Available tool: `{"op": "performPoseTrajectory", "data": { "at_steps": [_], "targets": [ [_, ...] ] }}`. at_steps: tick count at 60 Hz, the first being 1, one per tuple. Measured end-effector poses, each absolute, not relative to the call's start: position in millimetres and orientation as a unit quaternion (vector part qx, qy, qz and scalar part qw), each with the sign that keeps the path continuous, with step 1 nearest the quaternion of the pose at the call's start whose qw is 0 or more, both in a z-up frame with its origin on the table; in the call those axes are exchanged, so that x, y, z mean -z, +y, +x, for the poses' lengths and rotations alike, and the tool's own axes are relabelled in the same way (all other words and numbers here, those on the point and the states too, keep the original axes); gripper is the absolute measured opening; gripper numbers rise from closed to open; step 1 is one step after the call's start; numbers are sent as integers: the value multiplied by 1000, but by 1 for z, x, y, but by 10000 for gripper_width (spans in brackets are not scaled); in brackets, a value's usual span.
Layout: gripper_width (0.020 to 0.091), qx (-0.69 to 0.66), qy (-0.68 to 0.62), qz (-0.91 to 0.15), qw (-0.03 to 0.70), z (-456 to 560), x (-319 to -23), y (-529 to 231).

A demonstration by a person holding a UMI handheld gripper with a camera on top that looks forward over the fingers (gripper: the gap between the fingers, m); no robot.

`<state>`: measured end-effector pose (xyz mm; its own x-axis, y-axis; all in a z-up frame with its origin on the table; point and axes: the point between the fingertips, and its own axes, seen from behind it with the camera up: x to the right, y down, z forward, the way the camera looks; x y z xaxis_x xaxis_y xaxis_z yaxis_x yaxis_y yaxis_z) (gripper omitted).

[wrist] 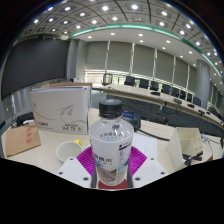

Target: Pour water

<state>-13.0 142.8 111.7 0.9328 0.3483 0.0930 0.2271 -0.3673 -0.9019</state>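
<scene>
bottle (111, 140) pinched in tongs (111, 160) (cardboard box (62, 109) just behind, left)

the gripper (110, 160) is level, its two pink pads (88, 158) pressed inward.

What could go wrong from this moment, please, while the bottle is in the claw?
1. The clear plastic water bottle still wears its black cap; tilting now pours nothing.
2. The claw grips low on the bottle, so it may tip.
3. Spilled water could reach the white cardboard box nearby.
</scene>
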Motion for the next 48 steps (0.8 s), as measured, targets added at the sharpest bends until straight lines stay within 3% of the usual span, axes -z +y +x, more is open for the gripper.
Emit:
{"op": "performPoseTrajectory", "data": {
  "at_steps": [16,20,29,31,33,36,39,48],
  "targets": [
    [423,-102,-140,-842,512,2,-54,137],
    [453,-106,-140,-830,529,3,-57,136],
    [594,-108,-135,-833,526,7,-52,132],
    [698,-106,-132,-842,513,9,-45,131],
    [859,-104,-126,-848,504,12,-43,128],
    [837,-105,-118,-850,503,14,-45,126],
    [867,-101,-110,-853,500,17,-51,121],
    [860,-64,-93,-863,492,26,-84,92]
  ]
}}
